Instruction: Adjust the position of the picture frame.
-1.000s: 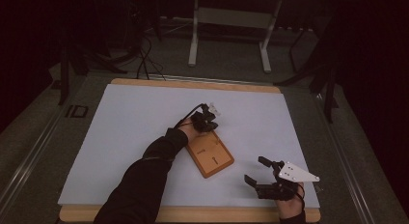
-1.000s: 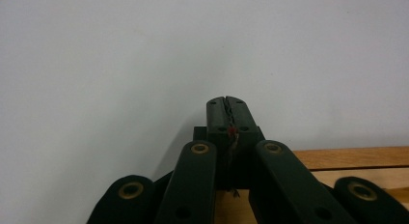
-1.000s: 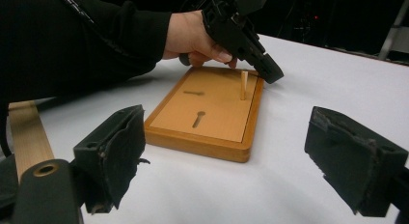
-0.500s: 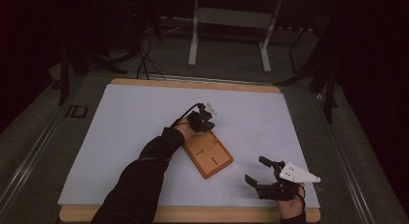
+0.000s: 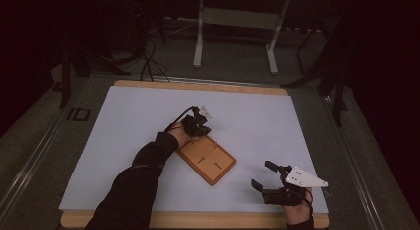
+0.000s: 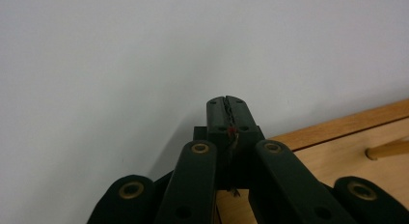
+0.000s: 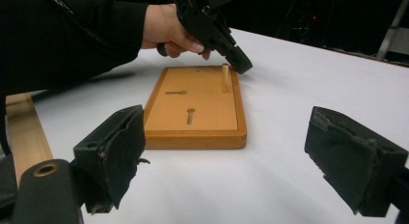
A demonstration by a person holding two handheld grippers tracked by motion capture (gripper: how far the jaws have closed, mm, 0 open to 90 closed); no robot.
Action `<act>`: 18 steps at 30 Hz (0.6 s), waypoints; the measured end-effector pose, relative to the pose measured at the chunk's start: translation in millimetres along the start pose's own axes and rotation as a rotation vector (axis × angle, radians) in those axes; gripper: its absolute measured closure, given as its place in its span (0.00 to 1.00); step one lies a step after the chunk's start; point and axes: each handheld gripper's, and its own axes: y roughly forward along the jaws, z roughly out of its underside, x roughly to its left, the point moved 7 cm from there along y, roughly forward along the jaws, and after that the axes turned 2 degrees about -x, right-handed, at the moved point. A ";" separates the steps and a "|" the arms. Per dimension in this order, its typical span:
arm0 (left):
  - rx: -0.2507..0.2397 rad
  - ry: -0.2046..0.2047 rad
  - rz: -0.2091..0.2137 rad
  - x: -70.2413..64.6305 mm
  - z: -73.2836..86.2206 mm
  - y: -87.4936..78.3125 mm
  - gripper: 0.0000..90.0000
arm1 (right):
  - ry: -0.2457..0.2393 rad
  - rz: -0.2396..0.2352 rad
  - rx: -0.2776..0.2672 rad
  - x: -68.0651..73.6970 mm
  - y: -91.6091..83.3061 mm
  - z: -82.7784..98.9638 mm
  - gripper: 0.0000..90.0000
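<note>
A flat wooden board (image 5: 207, 161) lies at an angle on the white sheet, with a short peg (image 7: 224, 77) standing near its far edge and two dark slot marks on its face. My left gripper (image 5: 199, 125) hangs over the board's far corner, just beside that peg (image 7: 239, 64). Its jaws are shut (image 6: 226, 104), with a thin frayed strand in the seam behind the tips. The board's edge (image 6: 337, 132) lies to their right. My right gripper (image 5: 267, 176) rests low near the front right of the sheet, open, with nothing between its pads (image 7: 234, 161).
The white sheet (image 5: 124, 121) covers a wooden table whose edge (image 5: 198, 221) runs along the front. A metal stand (image 5: 235, 22) and cables (image 5: 148, 56) are on the dark floor behind. The person's sleeved left forearm (image 5: 143, 170) crosses the sheet's front left.
My left gripper has slid a little to the left over the board's far corner, still shut. The right gripper has kept still and open.
</note>
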 end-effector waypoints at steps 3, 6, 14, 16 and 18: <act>0.009 0.007 -0.011 0.7 5.5 -5.2 1.00 | 0.001 -0.003 0.000 0.7 0.2 -0.1 0.16; 0.003 -0.011 -0.008 1.2 13.1 -11.7 1.00 | 0.001 0.000 -0.001 0.5 -0.3 -0.4 0.16; 0.006 -0.025 -0.012 2.8 33.1 -29.6 1.00 | -0.003 -0.001 0.005 0.9 1.7 0.3 0.16; -0.005 -0.037 -0.008 1.9 36.6 -33.7 1.00 | -0.002 -0.002 0.004 1.3 2.1 0.3 0.16; -0.010 -0.046 0.002 1.6 39.6 -38.2 1.00 | -0.002 -0.001 0.005 1.3 2.4 0.5 0.16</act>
